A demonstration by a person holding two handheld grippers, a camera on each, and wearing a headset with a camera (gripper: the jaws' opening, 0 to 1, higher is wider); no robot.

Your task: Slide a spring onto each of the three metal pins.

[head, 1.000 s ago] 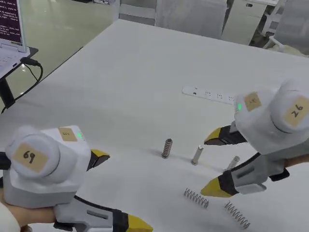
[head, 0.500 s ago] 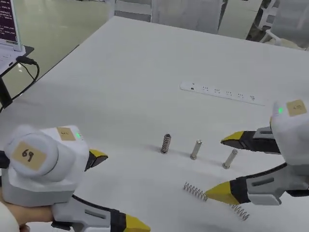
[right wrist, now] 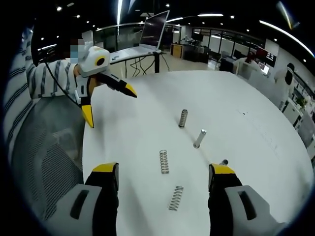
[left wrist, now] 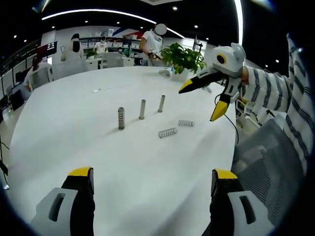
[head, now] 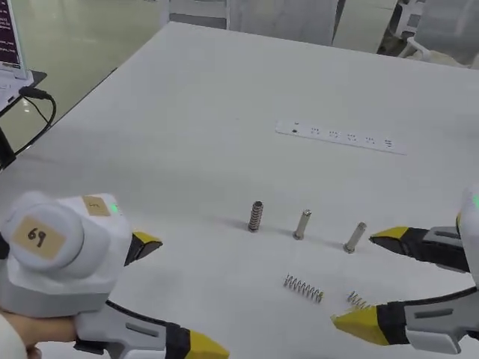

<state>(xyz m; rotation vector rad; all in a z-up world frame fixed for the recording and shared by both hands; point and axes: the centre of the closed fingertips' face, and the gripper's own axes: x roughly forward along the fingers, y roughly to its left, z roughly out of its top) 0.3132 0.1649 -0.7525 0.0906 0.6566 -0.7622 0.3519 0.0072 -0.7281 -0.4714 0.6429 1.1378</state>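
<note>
Near the middle pin [head: 302,224], a loose spring [head: 303,288]: likely light, squashy; pinch it mid-coil. Your left gripper [head: 191,295] and right gripper [head: 356,277] gape apart.

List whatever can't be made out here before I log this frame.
- Third pin: right gripper view, mostly behind that view's own jaw.
- One loose spring: head view, one end behind the lower jaw of the right gripper.
- Right gripper's body: head view, cut off by the right edge.
- Laptop: head view, cut by the left edge; screen text too small to read.
</note>
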